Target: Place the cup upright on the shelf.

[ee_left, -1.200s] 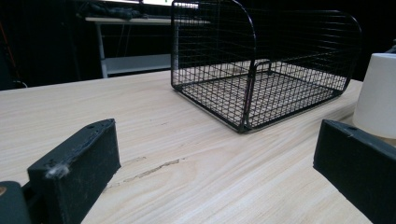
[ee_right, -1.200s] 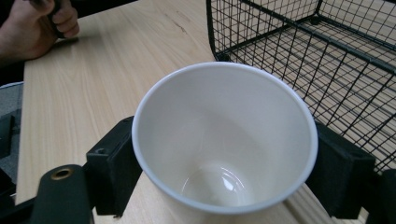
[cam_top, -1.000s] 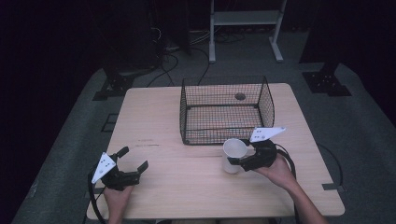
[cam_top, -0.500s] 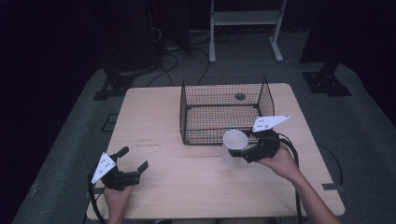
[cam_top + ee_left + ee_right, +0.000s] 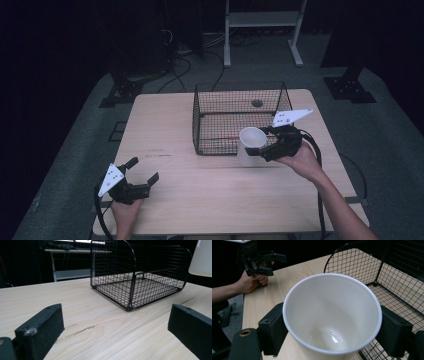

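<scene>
The right hand-held gripper point(image 5: 260, 150) is clamped on the sides of a white cup point(image 5: 248, 144), held off the desk point(image 5: 165, 130) just at the near wall of the wire basket point(image 5: 210, 107). Smooth walls could slip in the pads, or the cup's base could catch the basket rim. The left hand-held gripper point(image 5: 145, 175) stands apart, empty, low over the pale wooden desk. The room is dark, with cables on the floor.

Glossy white cup point(image 5: 332, 322) — black wire basket point(image 5: 235, 107)

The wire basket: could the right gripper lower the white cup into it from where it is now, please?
Probably yes. The right gripper holds the white cup by its sides just in front of the wire basket, whose top is open and whose floor looks bare; only the near wall needs clearing.
</scene>
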### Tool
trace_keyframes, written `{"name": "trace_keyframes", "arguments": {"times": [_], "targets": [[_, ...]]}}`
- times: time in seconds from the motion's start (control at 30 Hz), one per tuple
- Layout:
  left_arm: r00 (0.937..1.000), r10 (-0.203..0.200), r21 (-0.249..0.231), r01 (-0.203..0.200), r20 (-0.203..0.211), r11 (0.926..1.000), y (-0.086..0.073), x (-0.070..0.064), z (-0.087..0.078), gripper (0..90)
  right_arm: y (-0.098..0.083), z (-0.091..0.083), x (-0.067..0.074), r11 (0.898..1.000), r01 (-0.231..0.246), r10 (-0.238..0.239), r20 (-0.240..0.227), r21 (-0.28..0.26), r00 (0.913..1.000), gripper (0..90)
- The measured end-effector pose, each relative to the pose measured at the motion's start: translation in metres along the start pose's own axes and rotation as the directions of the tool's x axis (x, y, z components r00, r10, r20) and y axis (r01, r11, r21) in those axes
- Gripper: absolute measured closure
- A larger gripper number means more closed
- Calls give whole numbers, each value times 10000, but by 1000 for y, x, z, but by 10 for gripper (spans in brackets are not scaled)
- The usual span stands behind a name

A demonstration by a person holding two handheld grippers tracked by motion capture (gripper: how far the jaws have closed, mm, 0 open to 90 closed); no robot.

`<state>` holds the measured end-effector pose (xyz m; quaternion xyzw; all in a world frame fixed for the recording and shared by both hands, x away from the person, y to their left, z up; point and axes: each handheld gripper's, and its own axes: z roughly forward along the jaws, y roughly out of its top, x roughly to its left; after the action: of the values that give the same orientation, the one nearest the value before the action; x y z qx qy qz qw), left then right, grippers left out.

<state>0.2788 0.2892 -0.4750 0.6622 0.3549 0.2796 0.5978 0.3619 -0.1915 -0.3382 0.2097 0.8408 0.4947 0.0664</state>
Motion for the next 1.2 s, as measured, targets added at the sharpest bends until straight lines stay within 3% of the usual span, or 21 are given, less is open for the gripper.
{"name": "trace_keyframes", "arguments": {"times": [0.27,0.77,1.2], "targets": [[10000,8,-7,-8,-4,10000,0,0,0,0,7,-3,-12,9997,-197,194,-209,-137,9996,199],[10000,24,-1,-24,-9,10000,0,1,0,0,37,-5,-28,9997,-60,61,5,-226,10000,199],[10000,13,-8,-13,10,10000,0,1,0,0,51,0,-39,9997,-29,33,190,-243,9998,200]]}}
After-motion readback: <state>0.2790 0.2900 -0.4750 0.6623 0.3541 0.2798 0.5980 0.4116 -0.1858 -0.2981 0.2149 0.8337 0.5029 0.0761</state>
